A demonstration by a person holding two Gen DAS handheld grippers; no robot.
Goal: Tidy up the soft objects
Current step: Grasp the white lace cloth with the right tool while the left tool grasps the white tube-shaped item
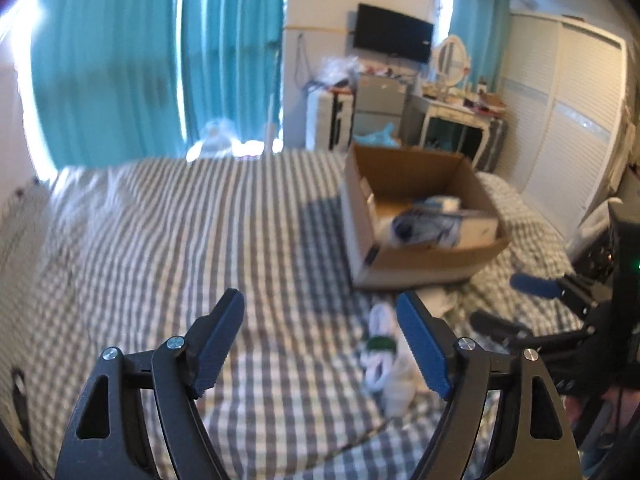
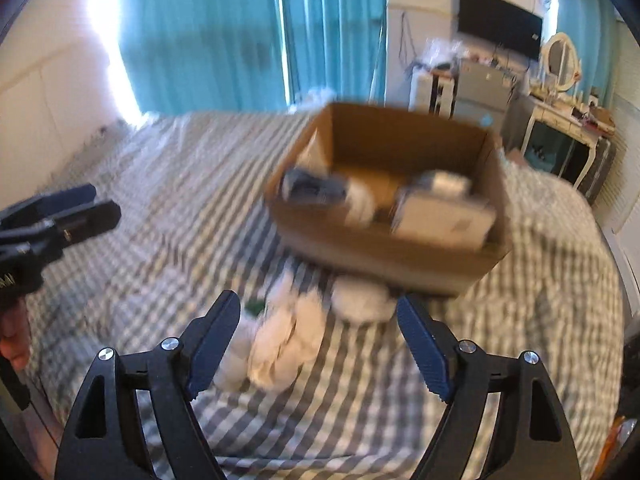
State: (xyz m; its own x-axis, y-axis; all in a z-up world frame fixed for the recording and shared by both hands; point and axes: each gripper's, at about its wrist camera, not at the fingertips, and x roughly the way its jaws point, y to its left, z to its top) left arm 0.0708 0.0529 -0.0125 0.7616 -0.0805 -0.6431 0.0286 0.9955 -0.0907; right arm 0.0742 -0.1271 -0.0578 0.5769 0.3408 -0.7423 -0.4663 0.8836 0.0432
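Note:
Several white soft items (image 2: 288, 336) lie bunched on the checked bed in front of an open cardboard box (image 2: 384, 240), one with a green band (image 1: 381, 343); they also show in the left wrist view (image 1: 394, 376). The box (image 1: 420, 256) holds blue-and-white soft items (image 1: 424, 228) and a white box (image 2: 444, 216). My right gripper (image 2: 318, 340) is open and empty, hovering just above the white items. My left gripper (image 1: 320, 340) is open and empty over the bed, left of the items. The views are motion-blurred.
The bed (image 1: 180, 248) has a grey-and-white checked cover. Teal curtains (image 1: 160, 60) hang behind it. A TV (image 1: 394, 38), cluttered dressers (image 1: 452, 112) and a white wardrobe (image 1: 568, 120) stand at the far right.

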